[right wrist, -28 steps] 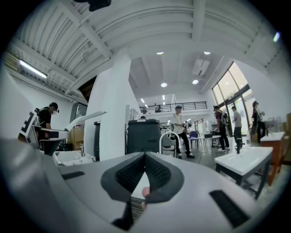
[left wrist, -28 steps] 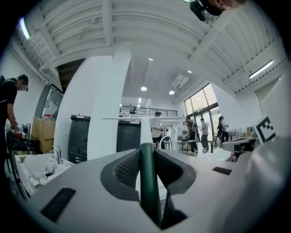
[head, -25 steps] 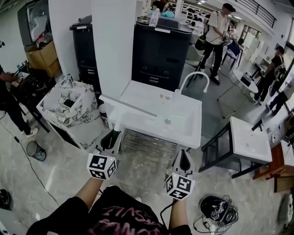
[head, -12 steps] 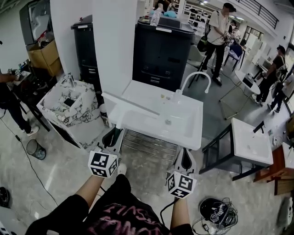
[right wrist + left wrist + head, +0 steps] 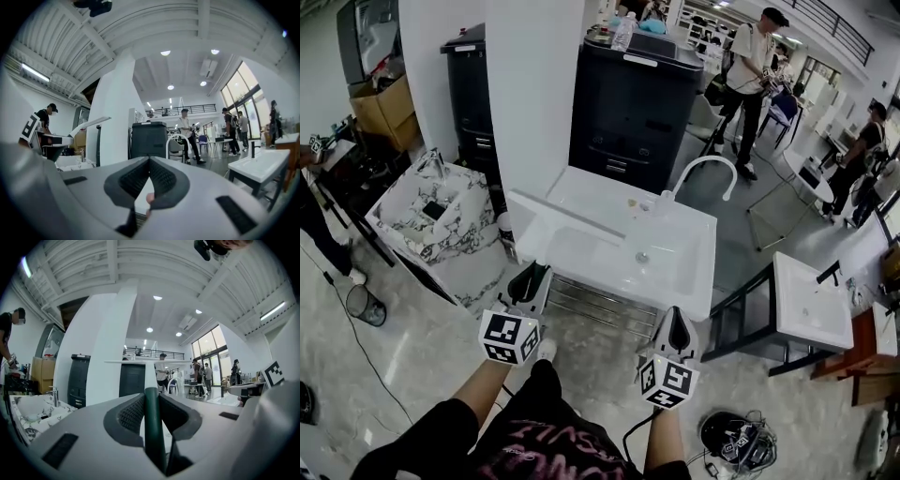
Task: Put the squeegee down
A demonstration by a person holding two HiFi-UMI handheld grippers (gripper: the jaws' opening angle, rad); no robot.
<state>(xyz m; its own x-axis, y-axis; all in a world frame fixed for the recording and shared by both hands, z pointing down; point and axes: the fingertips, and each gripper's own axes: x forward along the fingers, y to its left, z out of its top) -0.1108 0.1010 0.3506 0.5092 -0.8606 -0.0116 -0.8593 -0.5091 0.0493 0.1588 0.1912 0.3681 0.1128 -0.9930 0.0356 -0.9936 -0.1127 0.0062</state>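
Note:
The squeegee has a long white blade and a dark green handle. Its blade hangs over the left part of the white sink. My left gripper is shut on the handle just in front of the sink's near left corner. In the left gripper view the green handle stands upright between the jaws of my left gripper, with the white blade across the top. My right gripper hovers before the sink's near right edge, and my right gripper shows its jaws closed together, holding nothing.
A curved white faucet rises behind the basin. A marble-patterned sink stands to the left and another white sink to the right. Behind are a black cabinet, a white pillar and several people. Cables and gear lie on the floor.
Both grippers stay about where they were, the left still holding the squeegee over the sink. The view has drifted slightly, and the person at far left has slid mostly out of frame.

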